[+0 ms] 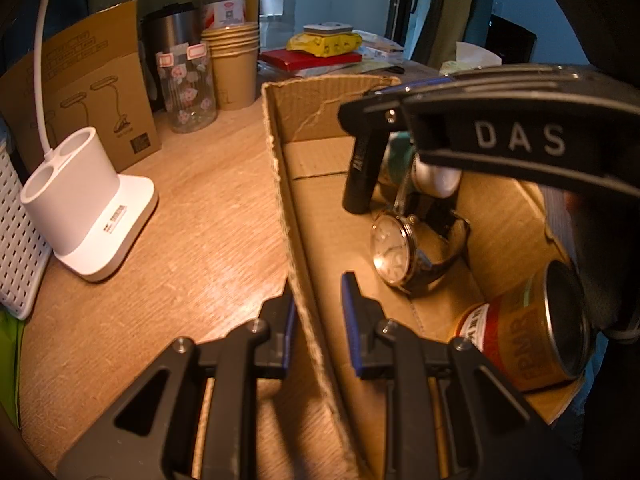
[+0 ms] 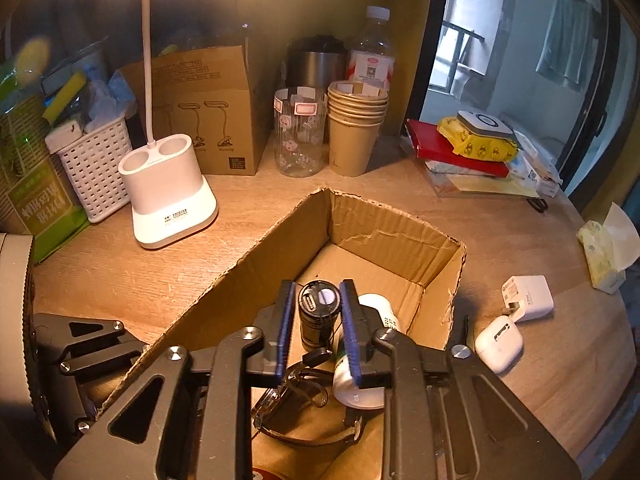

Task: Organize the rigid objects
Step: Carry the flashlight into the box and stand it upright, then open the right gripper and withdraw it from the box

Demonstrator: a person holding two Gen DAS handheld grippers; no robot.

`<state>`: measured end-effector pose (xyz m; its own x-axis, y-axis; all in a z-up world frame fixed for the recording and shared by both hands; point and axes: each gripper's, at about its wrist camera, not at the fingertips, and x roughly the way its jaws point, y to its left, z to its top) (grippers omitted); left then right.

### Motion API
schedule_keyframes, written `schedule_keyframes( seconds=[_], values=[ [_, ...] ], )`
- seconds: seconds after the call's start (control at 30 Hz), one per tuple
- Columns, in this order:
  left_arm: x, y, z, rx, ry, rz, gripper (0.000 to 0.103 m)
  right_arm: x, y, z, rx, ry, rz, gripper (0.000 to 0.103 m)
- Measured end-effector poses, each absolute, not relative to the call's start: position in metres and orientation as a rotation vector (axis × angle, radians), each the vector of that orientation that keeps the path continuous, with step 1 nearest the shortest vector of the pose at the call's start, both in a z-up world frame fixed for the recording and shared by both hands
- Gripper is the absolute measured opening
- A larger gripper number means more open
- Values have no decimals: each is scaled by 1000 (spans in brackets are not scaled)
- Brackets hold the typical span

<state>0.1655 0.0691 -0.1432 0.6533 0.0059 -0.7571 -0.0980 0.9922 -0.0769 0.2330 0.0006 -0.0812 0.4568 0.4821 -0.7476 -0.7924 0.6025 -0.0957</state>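
Note:
An open cardboard box [image 1: 280, 168] [image 2: 400, 224] stands on the wooden desk. My left gripper [image 1: 318, 324] straddles its left wall with a gap on one side, so it is open. Inside the box lie a wristwatch [image 1: 394, 250], a tin can [image 1: 532, 344] on its side and a white bottle [image 2: 360, 384]. My right gripper [image 2: 318, 320] is shut on a black flashlight [image 2: 318, 312] [image 1: 362, 172] and holds it upright inside the box. The right gripper's body shows in the left wrist view [image 1: 500, 128].
A white desk lamp base [image 2: 168, 196] stands left of the box, with a white basket [image 2: 96, 164], a lamp carton [image 2: 208, 108], a glass jar [image 2: 298, 132] and stacked paper cups [image 2: 356, 128] behind. A white earbuds case [image 2: 498, 344], a charger [image 2: 528, 298] and a tissue pack [image 2: 604, 256] lie to the right.

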Motion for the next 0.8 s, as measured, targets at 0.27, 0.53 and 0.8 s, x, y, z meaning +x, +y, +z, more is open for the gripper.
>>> schedule_keyframes(
  seconds=[0.27, 0.53, 0.8],
  values=[
    [165, 71, -143, -114, 856, 60, 22, 227, -6, -74, -469, 730, 828, 32],
    [165, 72, -143, -112, 856, 62, 22, 220, -12, -75, -473, 734, 820, 32],
    [164, 70, -141, -103, 850, 66, 22, 210, -31, -80, -464, 743, 810, 32]
  ],
)
